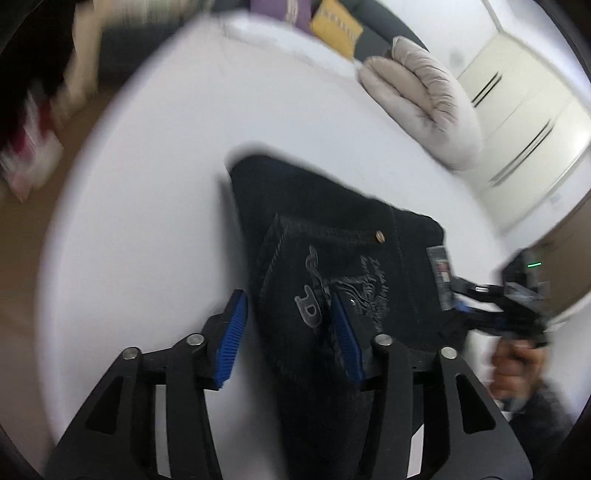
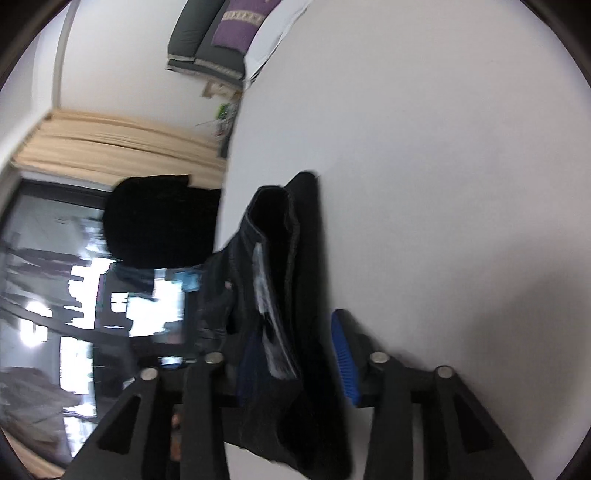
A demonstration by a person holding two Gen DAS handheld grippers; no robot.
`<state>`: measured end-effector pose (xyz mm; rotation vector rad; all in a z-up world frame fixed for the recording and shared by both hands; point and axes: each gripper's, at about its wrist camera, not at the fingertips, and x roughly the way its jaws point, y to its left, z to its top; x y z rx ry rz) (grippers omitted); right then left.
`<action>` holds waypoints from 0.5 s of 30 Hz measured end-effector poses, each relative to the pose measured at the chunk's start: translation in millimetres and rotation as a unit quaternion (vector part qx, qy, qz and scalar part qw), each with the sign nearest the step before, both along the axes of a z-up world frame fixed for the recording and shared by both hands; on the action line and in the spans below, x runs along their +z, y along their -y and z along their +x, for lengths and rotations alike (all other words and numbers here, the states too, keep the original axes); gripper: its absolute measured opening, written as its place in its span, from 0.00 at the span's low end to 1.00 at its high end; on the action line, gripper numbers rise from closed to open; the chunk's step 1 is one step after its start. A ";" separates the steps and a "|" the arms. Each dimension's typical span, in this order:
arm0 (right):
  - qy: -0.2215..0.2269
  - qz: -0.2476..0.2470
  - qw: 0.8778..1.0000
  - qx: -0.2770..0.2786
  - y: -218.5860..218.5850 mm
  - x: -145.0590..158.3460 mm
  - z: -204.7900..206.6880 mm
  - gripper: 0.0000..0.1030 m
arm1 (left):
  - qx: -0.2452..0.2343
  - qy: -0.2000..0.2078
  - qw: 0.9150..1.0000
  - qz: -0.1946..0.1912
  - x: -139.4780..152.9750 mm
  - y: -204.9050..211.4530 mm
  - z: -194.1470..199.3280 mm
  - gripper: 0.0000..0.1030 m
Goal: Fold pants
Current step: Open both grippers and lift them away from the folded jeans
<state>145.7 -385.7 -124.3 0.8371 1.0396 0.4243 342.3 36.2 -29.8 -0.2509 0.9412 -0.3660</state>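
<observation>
Dark denim pants [image 1: 332, 236] lie folded on a white bed [image 1: 155, 184], back pocket with grey embroidery facing up. My left gripper [image 1: 291, 328] is open; its blue pads straddle the near edge of the pants, one pad on the fabric, the other over the sheet. My right gripper [image 1: 476, 299] shows at the right end of the pants, by the waistband label. In the right wrist view the right gripper [image 2: 295, 354] is open with the folded pants [image 2: 284, 280] between its blue pads; whether they press on the cloth is unclear.
A folded beige duvet [image 1: 424, 99] lies at the far right of the bed. Purple and yellow cushions [image 1: 332, 26] sit at the head. White wardrobe doors [image 1: 524, 122] stand to the right. Wooden floor lies to the left. A window and curtain [image 2: 110, 136] show in the right wrist view.
</observation>
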 end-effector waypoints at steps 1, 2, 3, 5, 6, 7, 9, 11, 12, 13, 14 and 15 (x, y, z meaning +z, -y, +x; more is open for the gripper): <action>0.009 -0.038 0.999 -0.008 -0.5 12.2 -11.4 0.49 | 0.020 0.038 0.998 0.052 17.4 3.0 -17.5 0.58; 0.022 -0.067 0.997 -0.013 -1.8 25.3 -20.8 0.49 | 0.040 0.080 0.991 0.103 35.1 4.9 -37.9 0.69; 0.049 -0.095 0.994 -0.021 -5.5 45.2 -35.7 0.49 | 0.055 0.115 0.983 0.136 50.1 10.8 -60.1 0.71; 0.090 -0.130 0.987 -0.037 -12.9 76.8 -55.6 0.59 | 0.084 0.176 0.965 0.176 84.4 21.2 -96.9 0.82; 0.116 -0.153 0.980 -0.049 -18.2 96.2 -68.7 0.67 | 0.102 0.200 0.956 0.188 101.1 24.2 -115.4 0.87; 0.150 -0.175 0.971 -0.062 -24.2 120.1 -84.3 0.72 | 0.122 0.223 0.947 0.194 118.2 28.0 -134.8 0.96; 0.217 -0.216 0.949 -0.079 -36.8 164.8 -112.2 0.79 | 0.156 0.271 0.929 0.200 151.0 31.5 -170.8 1.00; 0.280 -0.259 0.919 -0.103 -48.1 204.3 -143.6 0.95 | 0.173 0.310 0.914 0.198 180.2 32.4 -205.7 1.00; 0.320 -0.275 0.899 -0.117 -54.2 224.7 -164.8 1.00 | 0.184 0.320 0.908 0.201 193.2 30.7 -223.6 1.00; 0.352 -0.287 0.882 -0.126 -57.5 240.5 -180.5 1.00 | 0.196 0.319 0.904 0.208 201.4 30.0 -234.3 1.00; 0.379 -0.302 0.865 -0.131 -62.0 255.6 -194.2 1.00 | 0.204 0.316 0.902 0.213 209.2 29.2 -243.5 1.00; 0.403 -0.322 0.846 -0.135 -67.8 269.9 -208.0 1.00 | 0.204 0.311 0.903 0.214 215.7 28.3 -252.3 1.00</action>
